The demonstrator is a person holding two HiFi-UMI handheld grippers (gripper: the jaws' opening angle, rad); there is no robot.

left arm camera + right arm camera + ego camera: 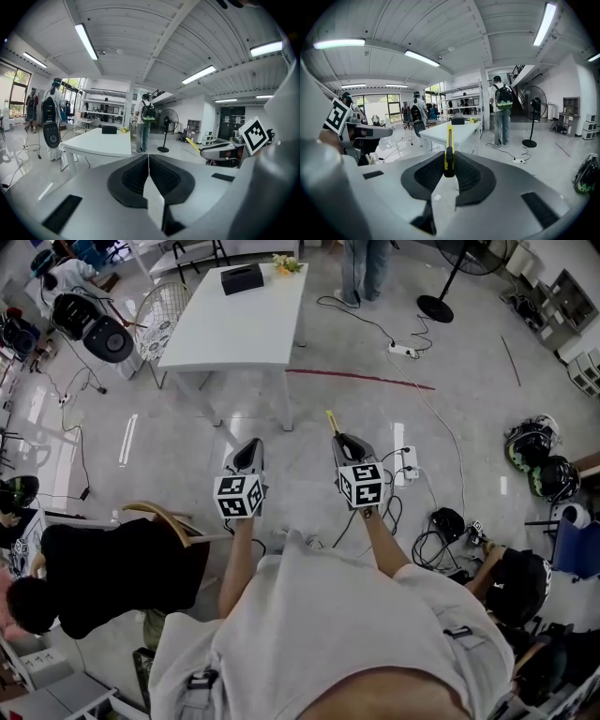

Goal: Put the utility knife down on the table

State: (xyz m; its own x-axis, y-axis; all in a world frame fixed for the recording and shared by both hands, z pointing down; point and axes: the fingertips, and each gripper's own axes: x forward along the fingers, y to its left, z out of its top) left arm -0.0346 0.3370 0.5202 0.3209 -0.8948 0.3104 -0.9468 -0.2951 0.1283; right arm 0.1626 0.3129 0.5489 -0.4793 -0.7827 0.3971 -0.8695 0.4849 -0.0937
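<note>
We hold the utility knife (449,149) in the right gripper (449,165). Its fingers (429,174) pinch the knife near its black slider, and the slim yellow plastic body sticks out past the tips. The knife's long axis runs along the fingers, pointing away from us and slightly upward.

The left gripper (148,165) carries nothing, and its ribbed dark pads are pressed together.

In the head view both grippers hang side by side over the glossy grey floor (469,427). The knife (331,419) shows as a thin yellow strip ahead of the right gripper (341,439).

The desk (234,334) stands well apart from it, farther off and a little to the left, with bare floor between. Its white top is flat and smooth. A black box (242,277) sits at the far end, and the near part is bare.

We judge that the right hand must carry the knife forward and leftward over the near edge. Then it lowers until the flat body lies along the top before the fingers let go. The hard plastic should settle without rolling.
</note>
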